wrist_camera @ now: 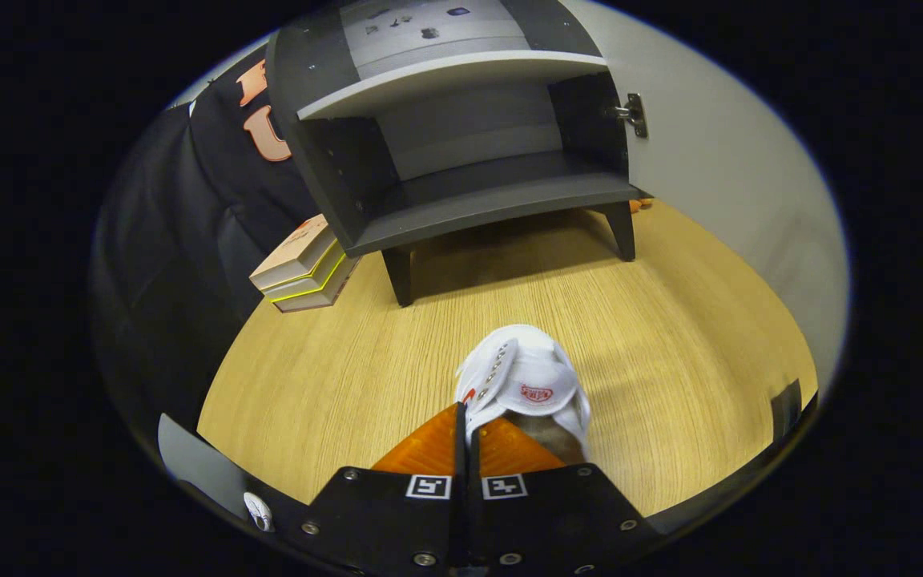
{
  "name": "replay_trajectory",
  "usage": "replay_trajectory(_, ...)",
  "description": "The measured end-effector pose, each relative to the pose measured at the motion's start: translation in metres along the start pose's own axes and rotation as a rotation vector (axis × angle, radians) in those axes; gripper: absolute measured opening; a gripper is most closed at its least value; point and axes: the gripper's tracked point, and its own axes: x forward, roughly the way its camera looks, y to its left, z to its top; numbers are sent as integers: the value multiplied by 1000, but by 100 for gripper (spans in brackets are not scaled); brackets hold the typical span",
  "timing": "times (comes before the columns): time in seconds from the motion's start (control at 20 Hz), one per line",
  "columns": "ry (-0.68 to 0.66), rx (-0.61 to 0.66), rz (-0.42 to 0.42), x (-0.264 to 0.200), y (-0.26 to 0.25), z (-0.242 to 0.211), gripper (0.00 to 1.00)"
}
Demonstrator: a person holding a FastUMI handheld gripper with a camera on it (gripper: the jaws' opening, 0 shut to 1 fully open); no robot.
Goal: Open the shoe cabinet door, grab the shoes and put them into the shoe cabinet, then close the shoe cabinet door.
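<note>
Shoe (527, 383), a small white one, hangs right at the tip of my gripper (469, 429), whose two fingers look pressed together on the edge of its collar, so I read it as pinched and carried above the floor. Its long axis runs away from me toward 12 o'clock, toe leading, though the fisheye bends things and I cannot be certain the toe is not drooping. What the coming move turns on is the line from shoe to shoe cabinet (461, 144): the cabinet stands well ahead at 12 o'clock, raised on short legs, and its door (718, 208) is already swung wide to about 2 o'clock on its hinge (634, 114). The lower shelf (493, 204) lies bare and is the nearer opening; an upper shelf (445, 80) sits above it. I judge the shoe must go forward and upward to clear that lower lip. The wooden floor (349, 361) between is open. A stack of books (305, 268) lies at 10 o'clock beside the cabinet's left leg, well off my path.
</note>
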Motion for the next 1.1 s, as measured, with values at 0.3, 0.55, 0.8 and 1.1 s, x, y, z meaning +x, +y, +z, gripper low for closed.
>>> replay_trajectory(0.3,-117,-58,34,-65,17,57,0)
replay_trajectory(0.55,-249,-127,67,-115,39,140,0)
replay_trajectory(0.8,-382,-198,84,-137,57,227,0)
replay_trajectory(1.1,-472,-252,84,-124,64,325,0)
